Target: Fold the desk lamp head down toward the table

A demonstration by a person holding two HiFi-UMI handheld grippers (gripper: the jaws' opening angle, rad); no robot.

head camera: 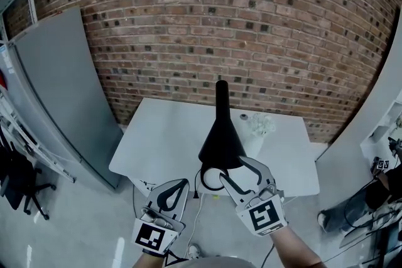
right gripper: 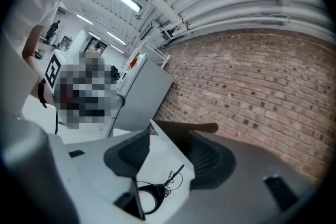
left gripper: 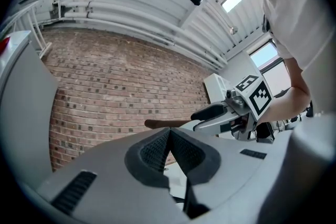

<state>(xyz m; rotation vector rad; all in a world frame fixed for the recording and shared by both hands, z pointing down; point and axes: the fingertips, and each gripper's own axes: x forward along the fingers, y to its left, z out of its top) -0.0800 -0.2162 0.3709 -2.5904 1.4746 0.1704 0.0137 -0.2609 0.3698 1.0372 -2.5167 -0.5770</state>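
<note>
Brick wall [head camera: 207,22] stands behind the white surface [head camera: 163,135]. The right gripper [right gripper: 169,150] has its jaws spread wide and pinches nothing. Between them only the surface and a thin cable [right gripper: 169,182] show, and the dark lamp head [head camera: 221,138] is just beyond the tips. The left gripper [left gripper: 169,136] has its jaws pressed together and empty, to the near left of the lamp and apart from it. The lamp head hangs raised above its ring base [head camera: 203,180], so the fold seems not yet done. In my judgement, a push off the middle of the head, or too fast, may make the base slide or tip over, because nothing holds it. The cable beside the base may also catch.
</note>
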